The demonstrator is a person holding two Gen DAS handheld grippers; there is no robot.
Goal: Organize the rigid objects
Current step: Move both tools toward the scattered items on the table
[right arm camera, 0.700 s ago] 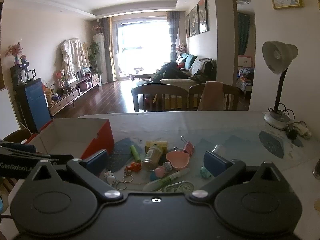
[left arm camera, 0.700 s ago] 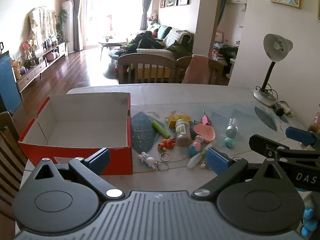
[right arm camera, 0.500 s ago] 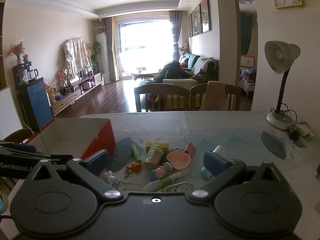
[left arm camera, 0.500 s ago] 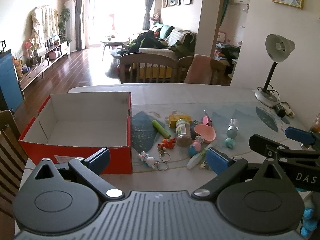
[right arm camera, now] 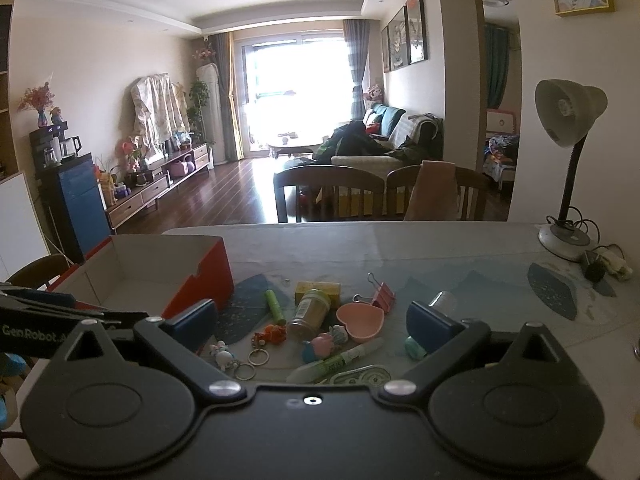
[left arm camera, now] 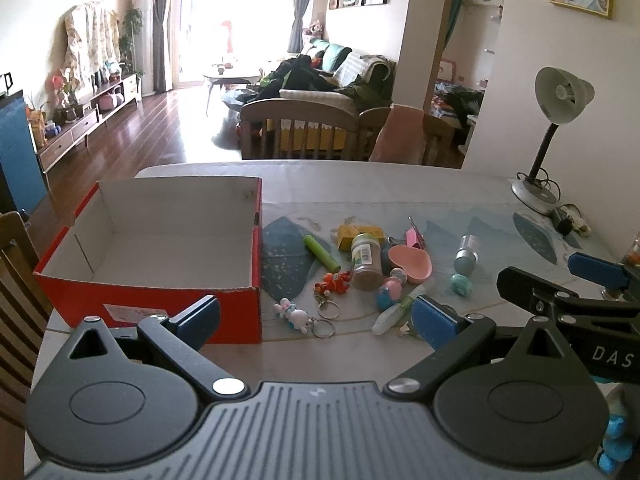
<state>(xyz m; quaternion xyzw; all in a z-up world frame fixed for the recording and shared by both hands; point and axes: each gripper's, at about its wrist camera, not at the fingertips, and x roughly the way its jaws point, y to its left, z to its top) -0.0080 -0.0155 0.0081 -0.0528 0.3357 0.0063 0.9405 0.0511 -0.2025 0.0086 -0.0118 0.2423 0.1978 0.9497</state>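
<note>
A: Where are the rigid objects lying?

B: The jar (left arm camera: 365,261), green tube (left arm camera: 321,253) and pink heart dish (left arm camera: 410,260) are lying clustered on the worktop (left arm camera: 360,188), just right of the empty red box (left arm camera: 160,248), probably the destination.

A: Tool state?

B: The left tool (left arm camera: 316,314) and right tool (right arm camera: 312,322) are both standing spread, gripping nothing, hovering near the cluster, likely selecting a first item.

Left gripper (left arm camera: 316,314) at six o'clock, jaws wide, nothing between them. Red box (left arm camera: 160,256) at nine o'clock — open, white inside, nothing in it. Just right of it, near centre: green tube (left arm camera: 321,253), spice jar (left arm camera: 365,262), pink heart dish (left arm camera: 411,264), two keyrings — loosely clustered. Desk lamp (left arm camera: 554,128) at two o'clock. Right gripper (left arm camera: 568,280) at three o'clock.
</note>
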